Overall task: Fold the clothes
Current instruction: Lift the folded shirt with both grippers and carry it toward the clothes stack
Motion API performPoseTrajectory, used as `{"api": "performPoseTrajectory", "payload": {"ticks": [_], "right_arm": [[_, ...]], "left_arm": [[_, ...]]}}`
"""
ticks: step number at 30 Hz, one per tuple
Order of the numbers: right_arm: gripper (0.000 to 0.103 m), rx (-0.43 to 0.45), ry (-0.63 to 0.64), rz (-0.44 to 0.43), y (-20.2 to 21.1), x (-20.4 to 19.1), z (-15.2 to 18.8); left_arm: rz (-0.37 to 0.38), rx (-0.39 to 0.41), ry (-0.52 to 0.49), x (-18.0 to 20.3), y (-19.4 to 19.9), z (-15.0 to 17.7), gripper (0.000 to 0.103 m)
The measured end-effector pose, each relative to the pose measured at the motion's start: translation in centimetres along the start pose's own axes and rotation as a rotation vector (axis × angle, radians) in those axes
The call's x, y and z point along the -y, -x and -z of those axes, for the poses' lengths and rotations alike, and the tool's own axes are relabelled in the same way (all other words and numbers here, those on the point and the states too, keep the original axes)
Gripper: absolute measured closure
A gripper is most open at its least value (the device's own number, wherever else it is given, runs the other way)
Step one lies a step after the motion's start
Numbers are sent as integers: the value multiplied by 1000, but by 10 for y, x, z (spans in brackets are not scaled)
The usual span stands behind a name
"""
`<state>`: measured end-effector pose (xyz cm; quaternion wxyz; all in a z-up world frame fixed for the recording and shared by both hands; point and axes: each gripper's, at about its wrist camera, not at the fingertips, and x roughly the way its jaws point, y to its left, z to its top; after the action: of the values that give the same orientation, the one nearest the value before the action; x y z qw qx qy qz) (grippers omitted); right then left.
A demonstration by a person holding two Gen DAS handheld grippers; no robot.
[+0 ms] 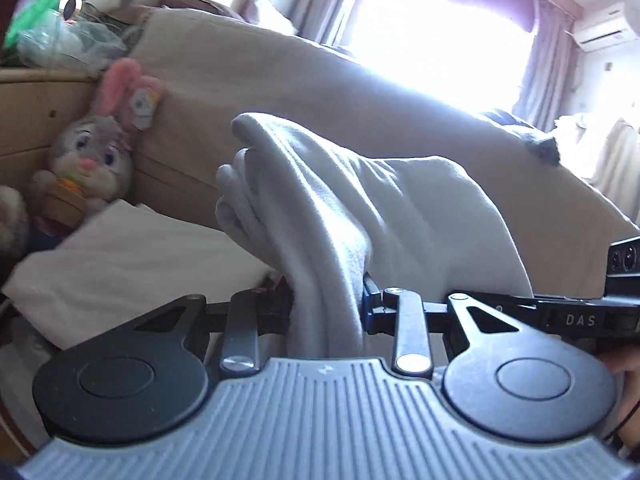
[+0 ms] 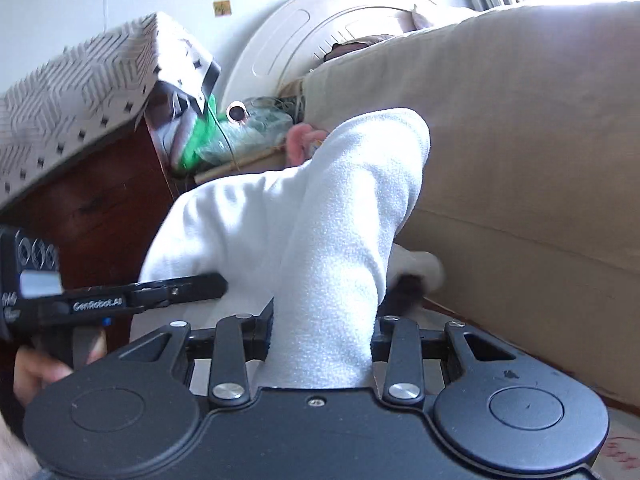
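Both my left claw [image 1: 326, 312] and right claw [image 2: 322, 336] pinch the white garment [image 1: 360, 208], lifted; next I should spread it flat.

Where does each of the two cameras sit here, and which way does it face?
Left wrist: rides the left gripper, facing a beige sofa back, a grey plush rabbit and a bright window; the right gripper shows.
Right wrist: rides the right gripper, facing the sofa; a hand holds the left gripper.
Shared: the white fleece garment, clamped in both jaws.
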<state>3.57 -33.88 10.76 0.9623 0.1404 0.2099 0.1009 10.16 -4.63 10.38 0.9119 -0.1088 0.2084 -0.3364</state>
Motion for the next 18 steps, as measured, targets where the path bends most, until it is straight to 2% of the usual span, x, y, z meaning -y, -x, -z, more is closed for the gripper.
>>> {"api": "performPoseTrajectory", "payload": {"ticks": [3, 5, 7, 11, 14, 15, 18], "right_arm": [[62, -9, -5, -51, -50, -15, -17], [62, -24, -75, -86, -79, -17, -22], [62, -49, -162, -128, -111, -16, -27], [62, -52, -175, -166, -171, -20, -29], [59, -30, -289, -174, -214, -5, -18], [56, -34, -325, -163, -228, 4, -10], [52, -98, -385, -64, -252, 23, 21]], "left_arm": [[-141, -9, -29, -21, -5, -25, 73], [-190, -45, -16, -47, -14, -44, 73], [-219, -96, -3, -76, -33, -62, 73], [-230, -190, -3, -125, -84, -96, 73], [-271, -287, -72, -153, -137, -102, 71], [-281, -329, -92, -159, -155, -100, 70], [-299, -447, -87, -175, -202, -70, 70]]}}
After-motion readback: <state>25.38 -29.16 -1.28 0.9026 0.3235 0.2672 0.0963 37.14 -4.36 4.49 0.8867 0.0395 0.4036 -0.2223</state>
